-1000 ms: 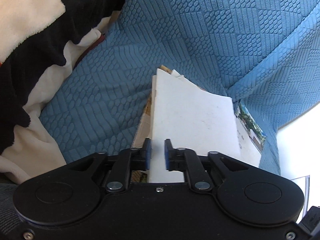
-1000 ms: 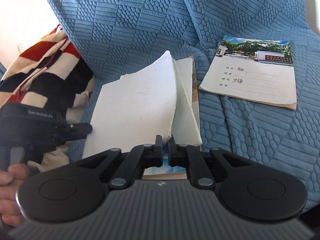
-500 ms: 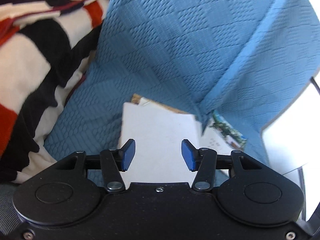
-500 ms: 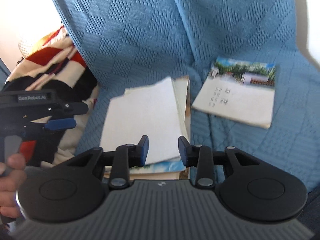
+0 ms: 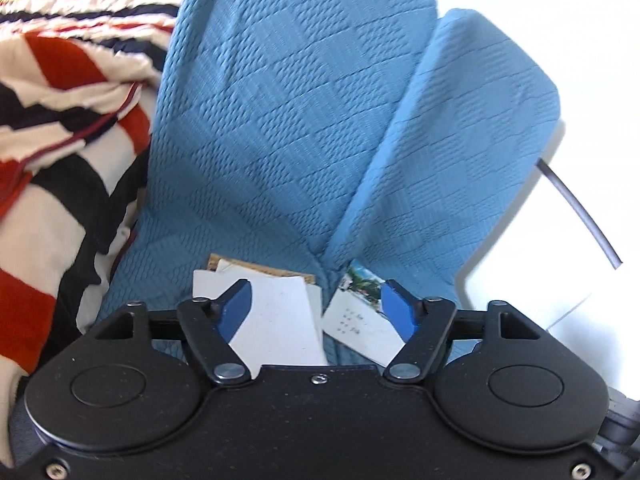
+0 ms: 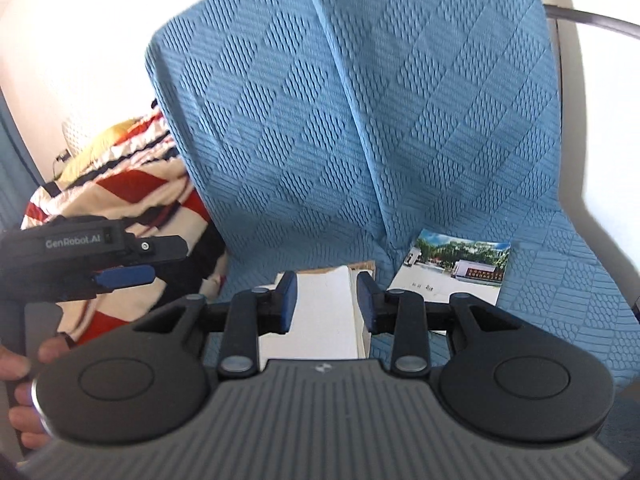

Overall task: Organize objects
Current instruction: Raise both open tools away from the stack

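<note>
Both grippers hang above the blue sofa (image 6: 320, 120) and neither has anything in it. The left gripper (image 5: 316, 308) is spreading, its jaws opening wide with only air between the blue pads; the stack (image 5: 280, 316) and the notebook (image 5: 360, 312) show in that gap but lie well below on the seat. The right gripper (image 6: 326, 302) stands at a narrow-to-middling gap, also empty, looking down on the stack's white top sheet (image 6: 316, 312). From the right wrist the stack sits at six o'clock, just under the fingers, squared fairly well but with a brown-edged book peeking out at its twelve o'clock side. The notebook with the photo cover lies alone at about three o'clock of the stack, near it but apart, across the seam between the two seat cushions. A striped blanket (image 6: 120, 184) is bunched at nine o'clock, and the person's hand (image 6: 20, 364) on the left tool shows at the frame's edge. My read: the stack looks set down and released, so that step is done, and the stray notebook is what remains. The next move calls for one gripper, likely the right as it is nearer, to drop toward three o'clock, catch the notebook by a free edge since it lies flat on soft fabric, and carry it onto the stack.
</note>
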Available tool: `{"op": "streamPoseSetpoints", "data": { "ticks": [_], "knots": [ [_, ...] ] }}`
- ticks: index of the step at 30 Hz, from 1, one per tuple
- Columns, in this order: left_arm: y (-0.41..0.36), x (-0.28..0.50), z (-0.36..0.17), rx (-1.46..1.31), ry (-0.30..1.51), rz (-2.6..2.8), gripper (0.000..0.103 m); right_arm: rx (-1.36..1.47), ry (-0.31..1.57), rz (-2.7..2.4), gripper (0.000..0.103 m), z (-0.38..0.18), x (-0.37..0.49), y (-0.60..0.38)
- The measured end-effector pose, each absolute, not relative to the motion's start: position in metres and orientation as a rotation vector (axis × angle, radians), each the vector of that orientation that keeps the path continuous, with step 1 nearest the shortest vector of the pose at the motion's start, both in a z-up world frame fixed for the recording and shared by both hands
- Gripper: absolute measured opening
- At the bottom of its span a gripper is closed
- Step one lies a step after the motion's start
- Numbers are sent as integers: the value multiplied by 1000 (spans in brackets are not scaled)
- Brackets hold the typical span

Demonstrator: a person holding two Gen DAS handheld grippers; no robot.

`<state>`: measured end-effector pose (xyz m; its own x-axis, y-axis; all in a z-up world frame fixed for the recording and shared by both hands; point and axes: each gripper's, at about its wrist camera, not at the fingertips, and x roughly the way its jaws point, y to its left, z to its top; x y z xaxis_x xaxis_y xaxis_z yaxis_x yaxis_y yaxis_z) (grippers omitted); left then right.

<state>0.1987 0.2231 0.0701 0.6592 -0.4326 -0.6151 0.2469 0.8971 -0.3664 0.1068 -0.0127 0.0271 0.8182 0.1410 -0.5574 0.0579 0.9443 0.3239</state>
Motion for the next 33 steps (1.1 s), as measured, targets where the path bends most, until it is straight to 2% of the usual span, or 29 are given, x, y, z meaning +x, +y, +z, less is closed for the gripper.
{"op": "streamPoseSetpoints", "data": {
  "ticks": [2,4,11,15,18,20,24,33],
  "knots": [
    [220,189,80,-248,748,-405,82,347,610,41,36,35,97,-19],
    [218,180,88,-246,745,-426,84,340,603,26,37,41,85,-23],
    [204,144,109,-189,709,-469,101,333,580,-10,37,56,49,-31],
    [195,125,113,-173,687,-495,102,321,579,-36,37,55,34,-35],
    [187,114,109,-167,691,-505,102,318,582,-48,53,50,27,-39],
    [182,109,102,-169,705,-518,102,314,581,-59,59,46,22,-40],
    [172,102,88,-150,723,-516,102,325,581,-78,88,35,14,-47],
    [150,101,58,-153,757,-532,102,287,629,-116,89,10,11,-60]
  ]
}}
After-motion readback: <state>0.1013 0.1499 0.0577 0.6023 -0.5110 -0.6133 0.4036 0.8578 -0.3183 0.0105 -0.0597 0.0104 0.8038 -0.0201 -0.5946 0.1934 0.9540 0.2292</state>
